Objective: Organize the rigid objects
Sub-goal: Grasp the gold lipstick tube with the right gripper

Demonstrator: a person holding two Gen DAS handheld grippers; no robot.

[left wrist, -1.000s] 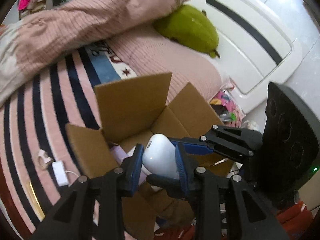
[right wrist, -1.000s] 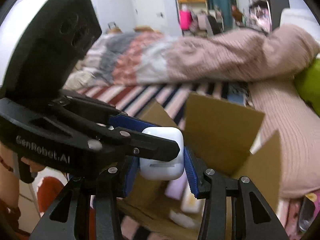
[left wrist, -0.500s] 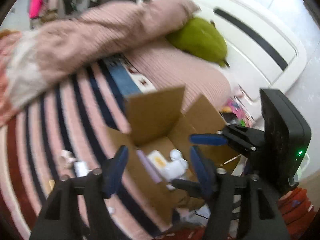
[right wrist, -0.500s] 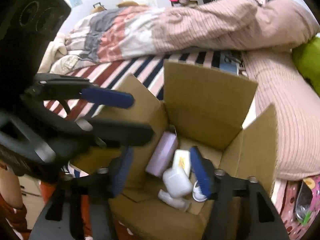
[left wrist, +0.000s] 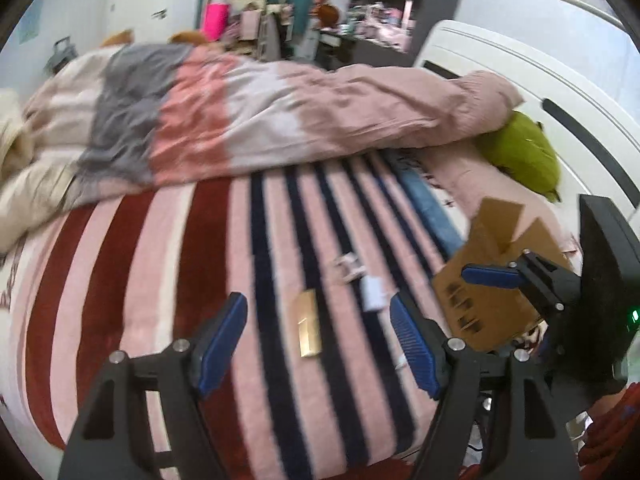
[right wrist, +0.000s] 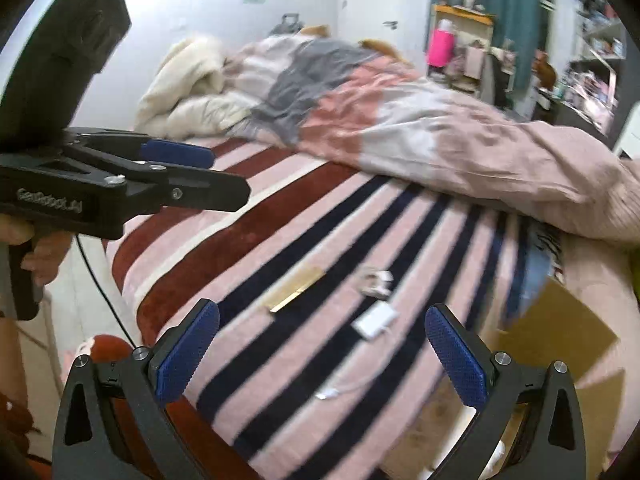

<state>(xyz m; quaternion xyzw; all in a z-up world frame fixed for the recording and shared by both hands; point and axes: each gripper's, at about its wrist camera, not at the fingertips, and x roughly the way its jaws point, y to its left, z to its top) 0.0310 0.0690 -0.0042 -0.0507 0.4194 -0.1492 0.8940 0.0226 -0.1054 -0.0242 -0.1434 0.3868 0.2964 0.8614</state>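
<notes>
Hovering over striped bed (left wrist: 224,272): left gripper (left wrist: 318,342) fingers spread, nothing between; right gripper (right wrist: 322,354) fingers spread, empty too. Gold flat bar (left wrist: 308,330) at 12 o'clock between left fingers; white adapter (left wrist: 372,294) just beside, 1 o'clock. Cardboard box (left wrist: 486,280) at 3 o'clock, bed edge. Pink duvet (left wrist: 280,120) beyond.

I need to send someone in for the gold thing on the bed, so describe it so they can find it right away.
Start at the striped pink, red and navy blanket covering the bed, and look near the brown cardboard box. Three small items lie there together: a flat gold rectangular bar, a white rectangular charger block and a small pale crumpled item. The bar alone is shiny, gold and long.
</notes>
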